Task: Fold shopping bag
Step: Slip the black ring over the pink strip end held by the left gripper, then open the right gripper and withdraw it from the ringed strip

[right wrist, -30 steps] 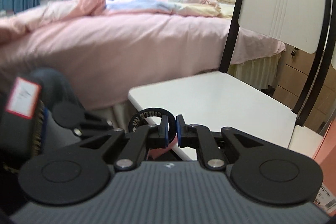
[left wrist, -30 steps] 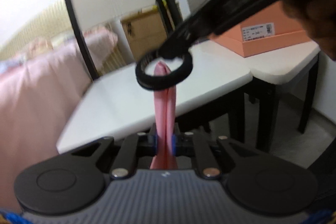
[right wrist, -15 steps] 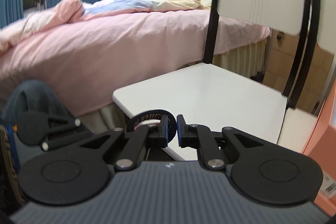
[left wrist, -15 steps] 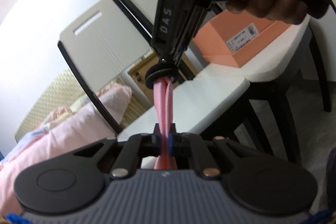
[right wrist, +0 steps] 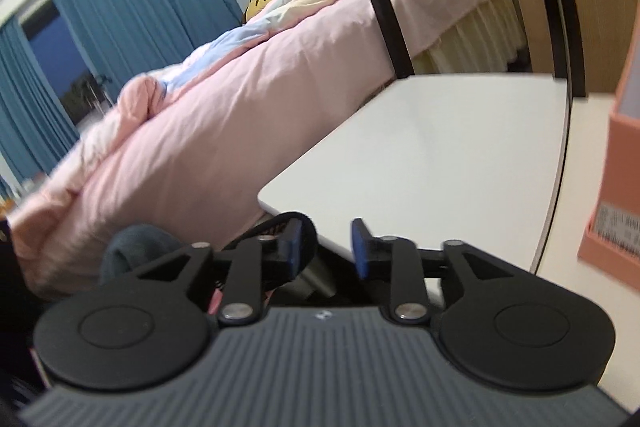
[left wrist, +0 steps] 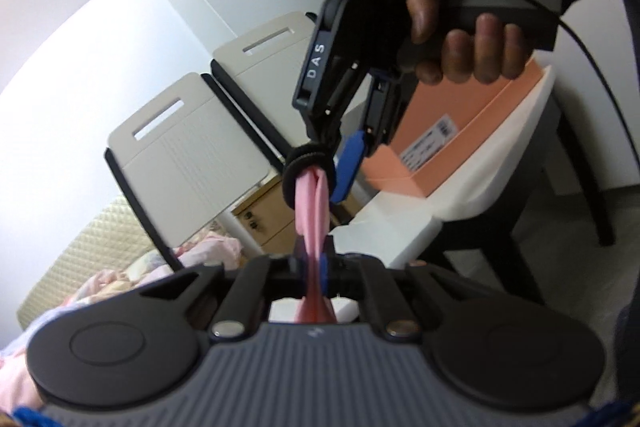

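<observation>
Bare white table [right wrist: 440, 155] lies open ahead (chair backs [left wrist: 188, 155] behind, orange box [left wrist: 472, 131] rightward).

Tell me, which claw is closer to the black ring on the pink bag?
Right. The right claw is open, right beside the black ring. The left claw pinches the pink bag farther down from the ring.

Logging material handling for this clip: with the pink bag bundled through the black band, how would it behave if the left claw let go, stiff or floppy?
Probably floppy: the pink bag pinches thin between the left claw's fingers and twists on its way up. Likely light, since that narrow pinch holds it. The black band cinches the top, so the bundle may stay gathered while its free end droops.
</observation>
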A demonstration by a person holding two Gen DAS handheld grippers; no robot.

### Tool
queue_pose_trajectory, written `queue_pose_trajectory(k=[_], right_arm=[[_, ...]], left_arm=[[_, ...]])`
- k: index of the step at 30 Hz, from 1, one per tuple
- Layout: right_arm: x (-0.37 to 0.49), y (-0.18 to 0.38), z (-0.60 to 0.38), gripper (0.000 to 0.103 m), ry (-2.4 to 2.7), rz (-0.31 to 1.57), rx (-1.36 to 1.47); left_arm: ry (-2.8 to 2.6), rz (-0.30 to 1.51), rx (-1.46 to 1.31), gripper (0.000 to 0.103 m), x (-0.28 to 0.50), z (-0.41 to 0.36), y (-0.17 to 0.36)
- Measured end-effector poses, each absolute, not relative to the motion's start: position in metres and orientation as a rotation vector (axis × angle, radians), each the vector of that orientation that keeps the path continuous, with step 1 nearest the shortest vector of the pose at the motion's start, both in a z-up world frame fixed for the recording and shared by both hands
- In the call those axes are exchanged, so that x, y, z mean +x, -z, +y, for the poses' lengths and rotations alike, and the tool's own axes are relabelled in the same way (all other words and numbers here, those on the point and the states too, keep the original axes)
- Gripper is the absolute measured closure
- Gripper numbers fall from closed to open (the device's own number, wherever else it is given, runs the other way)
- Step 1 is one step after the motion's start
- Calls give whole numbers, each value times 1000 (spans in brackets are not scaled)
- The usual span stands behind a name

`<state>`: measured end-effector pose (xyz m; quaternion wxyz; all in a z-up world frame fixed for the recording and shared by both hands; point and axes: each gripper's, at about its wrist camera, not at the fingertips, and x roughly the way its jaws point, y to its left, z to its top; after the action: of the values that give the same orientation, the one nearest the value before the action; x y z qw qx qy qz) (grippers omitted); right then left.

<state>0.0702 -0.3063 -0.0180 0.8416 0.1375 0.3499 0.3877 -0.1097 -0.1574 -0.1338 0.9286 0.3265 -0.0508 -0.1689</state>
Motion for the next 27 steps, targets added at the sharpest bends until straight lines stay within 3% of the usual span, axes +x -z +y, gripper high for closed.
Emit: queue_pose_trajectory(k=[4, 6, 11, 14, 17, 20, 27], right_arm=[[75, 27, -325, 60, -868, 784, 446], [78, 32, -335, 51, -894, 806, 537], [77, 34, -341, 50, -899, 822, 581], [76, 33, -341, 41, -872, 824, 563], [75, 33, -342, 40, -870, 827, 569], [77, 38, -347, 17, -861, 841, 600], [79, 45, -350, 17, -837, 877, 658]], left_arm=[[373, -148, 618, 97, -115, -154, 130], [383, -177, 603, 97, -118, -152, 128], [377, -205, 603, 97, -123, -153, 130], [374, -221, 607, 97, -123, -156, 132], [372, -237, 607, 97, -124, -155, 135], [368, -267, 602, 97, -128, -153, 137], [361, -272, 603, 97, -129, -150, 137]])
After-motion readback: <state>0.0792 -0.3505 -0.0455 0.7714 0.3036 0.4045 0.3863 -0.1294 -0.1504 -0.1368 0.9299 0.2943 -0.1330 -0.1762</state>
